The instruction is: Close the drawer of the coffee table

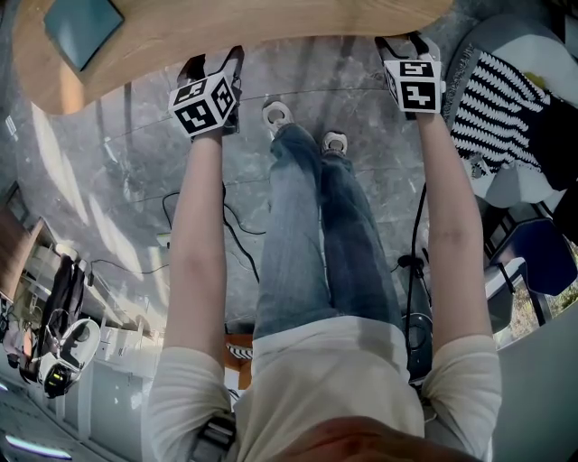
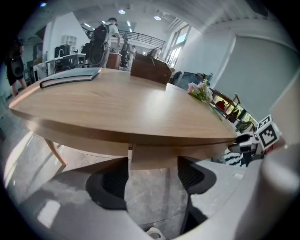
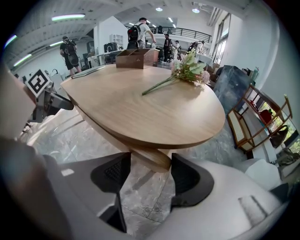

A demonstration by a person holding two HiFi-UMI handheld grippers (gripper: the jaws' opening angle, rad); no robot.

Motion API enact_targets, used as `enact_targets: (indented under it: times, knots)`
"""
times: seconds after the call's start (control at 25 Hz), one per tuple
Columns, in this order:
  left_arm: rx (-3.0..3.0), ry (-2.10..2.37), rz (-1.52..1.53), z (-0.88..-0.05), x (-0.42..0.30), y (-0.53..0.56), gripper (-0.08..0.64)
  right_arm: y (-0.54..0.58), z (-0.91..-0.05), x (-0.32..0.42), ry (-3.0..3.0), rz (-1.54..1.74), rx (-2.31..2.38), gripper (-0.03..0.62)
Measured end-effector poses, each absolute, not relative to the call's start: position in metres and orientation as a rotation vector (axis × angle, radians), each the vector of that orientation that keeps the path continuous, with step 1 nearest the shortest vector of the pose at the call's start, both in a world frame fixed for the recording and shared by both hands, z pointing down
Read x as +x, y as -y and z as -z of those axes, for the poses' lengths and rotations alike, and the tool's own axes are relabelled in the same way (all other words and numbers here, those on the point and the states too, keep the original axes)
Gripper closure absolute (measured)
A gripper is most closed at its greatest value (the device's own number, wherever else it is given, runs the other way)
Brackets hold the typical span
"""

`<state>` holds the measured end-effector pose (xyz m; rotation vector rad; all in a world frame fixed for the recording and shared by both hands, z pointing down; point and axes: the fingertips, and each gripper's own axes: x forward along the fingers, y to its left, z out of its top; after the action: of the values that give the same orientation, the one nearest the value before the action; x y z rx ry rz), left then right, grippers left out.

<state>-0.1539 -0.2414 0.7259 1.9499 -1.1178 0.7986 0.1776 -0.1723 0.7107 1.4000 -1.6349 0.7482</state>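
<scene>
Head view, left side: a dark book [image 1: 81,27] lies on the coffee table [image 1: 226,32], close to its curved edge. Below it is grey stone floor [image 1: 135,180].

Left gripper [image 1: 215,61]: held at the table's near edge and pointing downward. In the left gripper view [image 2: 152,164] its jaws stand wide apart and grip nothing. The drawer front [image 2: 153,157] shows in the gap at their tips. It sits directly under the table top, with a seam on its left side. We cannot tell whether the pads touch it, nor whether the drawer is fully in.

Centre: the person's legs in jeans [image 1: 312,244] stand between the two arms, with the shoes [image 1: 277,115] just short of the table.

Right gripper [image 1: 405,45]: also at the table edge, well apart from the left one. In its own view [image 3: 151,161] the jaws are apart, not clamped. A wooden piece under the table top [image 3: 150,159] fills the gap between them, and we cannot make out contact.

On the table in that view: a flower sprig [image 3: 187,70] and a wooden box [image 3: 136,57].

Far right, head view: striped cloth [image 1: 492,99] beside the table.
</scene>
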Motion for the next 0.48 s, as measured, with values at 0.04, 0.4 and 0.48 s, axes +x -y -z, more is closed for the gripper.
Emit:
enact_targets:
  times: [0.04, 0.4, 0.48]
  knots:
    - [1.944, 1.134, -0.779, -0.723, -0.154, 0.239, 0.225, 0.172, -0.710, 0.178, 1.629, -0.743, 1.413, 0.319]
    - [1.917, 1.212, -0.638, -0.695, -0.156, 0.222, 0.236, 0.165, -0.688, 0.171, 1.664, -0.728, 1.501, 0.354]
    - [1.919, 1.234, -0.616, -0.687, -0.153, 0.218, 0.311, 0.163, -0.681, 0.167, 1.684, -0.720, 1.511, 0.382]
